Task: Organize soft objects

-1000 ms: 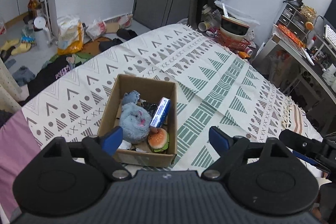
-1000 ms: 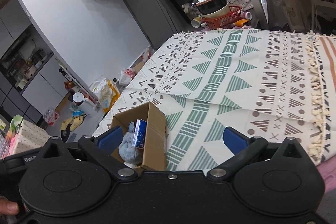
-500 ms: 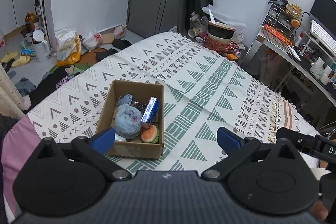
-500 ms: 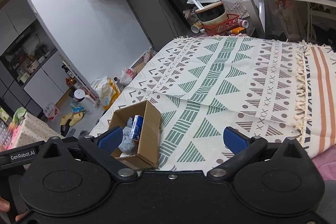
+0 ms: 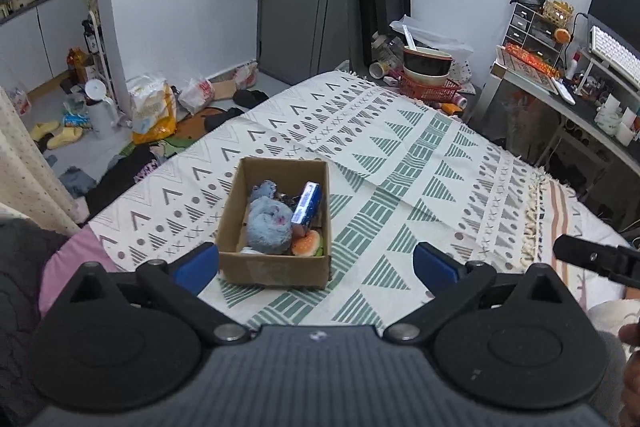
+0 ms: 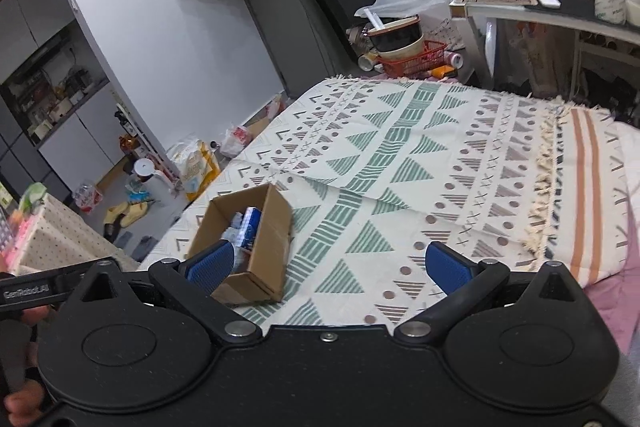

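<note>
An open cardboard box [image 5: 276,269] [image 6: 268,247] sits on the patterned blanket [image 5: 400,163] [image 6: 400,163] near its left edge. Inside lie a fluffy blue plush [image 5: 269,225], a smaller blue plush [image 5: 263,190], a blue and white packet [image 5: 307,202] [image 6: 250,229] and an orange burger-like toy [image 5: 307,243]. My left gripper [image 5: 316,265] hovers open above and in front of the box, nothing between its fingers. My right gripper [image 6: 328,265] is open too, held high to the right of the box and empty.
Past the bed's far end stand a red basket with bowls [image 5: 426,75] [image 6: 404,47] and a cluttered desk [image 5: 568,95] [image 6: 560,7]. Bags, slippers and clothes litter the floor [image 5: 120,123] on the left. A dotted cloth-covered stand [image 6: 52,239] is at the near left.
Both grippers have pulled back and risen away from the box, which now looks smaller in both views. Both stay open and empty; the box contents have not moved.
</note>
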{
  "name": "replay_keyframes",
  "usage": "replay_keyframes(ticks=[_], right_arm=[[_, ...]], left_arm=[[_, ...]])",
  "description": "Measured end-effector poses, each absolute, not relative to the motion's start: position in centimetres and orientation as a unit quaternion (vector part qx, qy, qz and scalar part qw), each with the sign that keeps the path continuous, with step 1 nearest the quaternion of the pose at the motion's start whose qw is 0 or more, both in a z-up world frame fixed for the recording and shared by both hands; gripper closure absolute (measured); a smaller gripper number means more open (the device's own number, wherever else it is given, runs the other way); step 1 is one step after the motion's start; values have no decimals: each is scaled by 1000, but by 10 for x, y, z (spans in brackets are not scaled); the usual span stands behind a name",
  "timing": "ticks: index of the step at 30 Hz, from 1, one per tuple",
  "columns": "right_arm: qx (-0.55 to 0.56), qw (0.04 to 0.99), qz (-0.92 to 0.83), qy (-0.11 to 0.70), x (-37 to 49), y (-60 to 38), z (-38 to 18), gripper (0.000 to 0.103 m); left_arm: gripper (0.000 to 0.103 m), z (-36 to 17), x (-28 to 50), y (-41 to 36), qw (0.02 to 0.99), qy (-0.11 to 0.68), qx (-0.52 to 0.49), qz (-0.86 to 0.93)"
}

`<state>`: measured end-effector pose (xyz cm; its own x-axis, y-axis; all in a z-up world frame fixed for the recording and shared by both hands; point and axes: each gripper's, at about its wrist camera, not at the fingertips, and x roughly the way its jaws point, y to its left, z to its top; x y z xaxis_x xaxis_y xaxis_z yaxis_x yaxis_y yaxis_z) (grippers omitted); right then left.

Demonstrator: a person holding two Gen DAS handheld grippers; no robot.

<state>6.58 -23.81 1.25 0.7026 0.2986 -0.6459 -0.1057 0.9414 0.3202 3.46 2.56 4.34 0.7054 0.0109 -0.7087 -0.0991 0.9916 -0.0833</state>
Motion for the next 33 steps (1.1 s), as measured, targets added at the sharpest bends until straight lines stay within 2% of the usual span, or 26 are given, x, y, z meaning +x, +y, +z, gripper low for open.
replay_keyframes(ticks=[11,33], right_arm=[[101,917,111,370,46,-237,19,0],[86,923,117,357,17,-230,24,0]], left_arm=[[0,43,13,22,923,381,-24,43],[0,48,-13,15,927,372,-20,33]])
